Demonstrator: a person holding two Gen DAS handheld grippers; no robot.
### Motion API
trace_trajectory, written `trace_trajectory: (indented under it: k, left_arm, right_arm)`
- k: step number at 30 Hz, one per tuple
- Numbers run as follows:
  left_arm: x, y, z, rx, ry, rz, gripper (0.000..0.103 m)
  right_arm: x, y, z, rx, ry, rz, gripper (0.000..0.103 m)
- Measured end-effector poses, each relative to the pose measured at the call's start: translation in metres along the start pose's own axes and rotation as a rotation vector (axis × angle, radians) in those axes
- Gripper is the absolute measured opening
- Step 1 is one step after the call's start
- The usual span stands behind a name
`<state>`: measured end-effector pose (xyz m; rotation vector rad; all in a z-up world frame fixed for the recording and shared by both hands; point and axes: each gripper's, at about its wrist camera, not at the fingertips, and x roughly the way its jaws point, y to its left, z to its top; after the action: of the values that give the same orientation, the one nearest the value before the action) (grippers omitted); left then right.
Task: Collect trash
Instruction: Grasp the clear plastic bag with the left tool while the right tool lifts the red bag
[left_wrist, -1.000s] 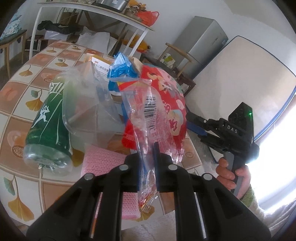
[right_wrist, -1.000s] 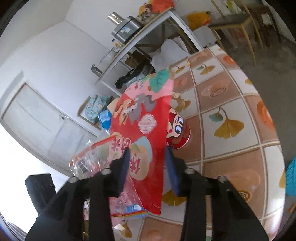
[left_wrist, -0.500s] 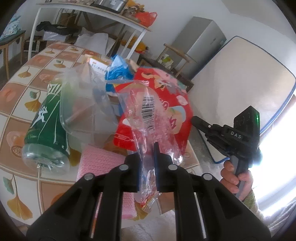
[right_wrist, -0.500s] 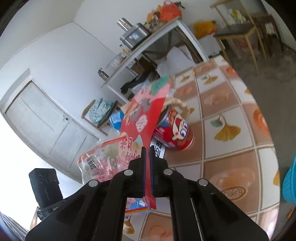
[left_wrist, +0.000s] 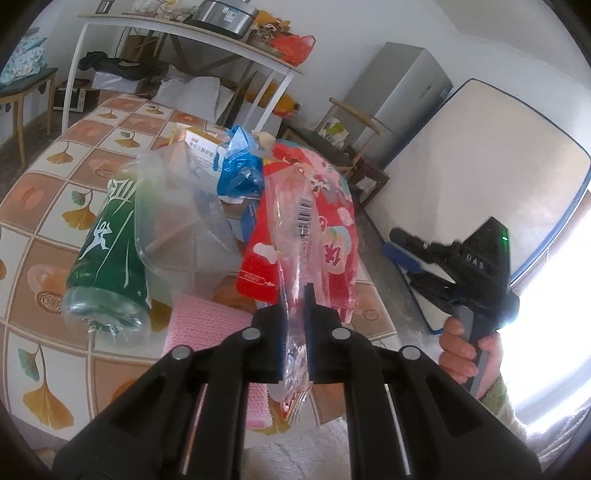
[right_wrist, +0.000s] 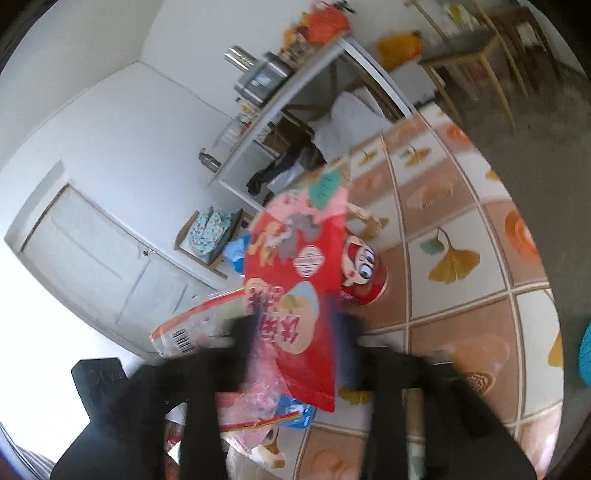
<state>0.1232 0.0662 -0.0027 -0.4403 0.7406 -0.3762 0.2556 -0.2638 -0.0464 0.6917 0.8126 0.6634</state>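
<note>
Left wrist view: left gripper (left_wrist: 295, 325) clenched on clear plastic wrapper (left_wrist: 299, 236), held upright above table (left_wrist: 48, 229) edge. Red snack bag (left_wrist: 332, 229) just behind it; green bottle (left_wrist: 107, 254) lies on its side at left, pink cloth (left_wrist: 207, 321) below. Right gripper (left_wrist: 413, 251) off to the side in a hand (left_wrist: 469, 354).

Right wrist view: blurred; right gripper (right_wrist: 295, 332) jaws just sprang apart, red snack bag (right_wrist: 295, 295) between them, contact unclear. Red can (right_wrist: 365, 273) behind.
</note>
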Motion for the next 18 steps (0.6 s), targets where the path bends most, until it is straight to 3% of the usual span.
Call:
trace_trajectory:
  k: [8,11,13,18]
  left_arm:
    - [0.007,0.001,0.002,0.023,0.031,0.018,0.007]
    - [0.009,0.003,0.002,0.019,0.033,0.024,0.007]
    - [0.009,0.004,0.003,0.014,0.032,0.024,0.007]
    - [0.002,0.001,0.004,0.017,0.024,0.011,0.007]
  right_arm:
    - [0.053,-0.022,0.01,0.056,0.103,0.118,0.054]
    - [0.057,-0.02,0.009,0.036,0.095,0.15,0.032]
    - [0.053,-0.017,0.008,0.016,0.075,0.148,0.009]
    - [0.032,-0.009,0.004,-0.023,-0.005,0.135,0.004]
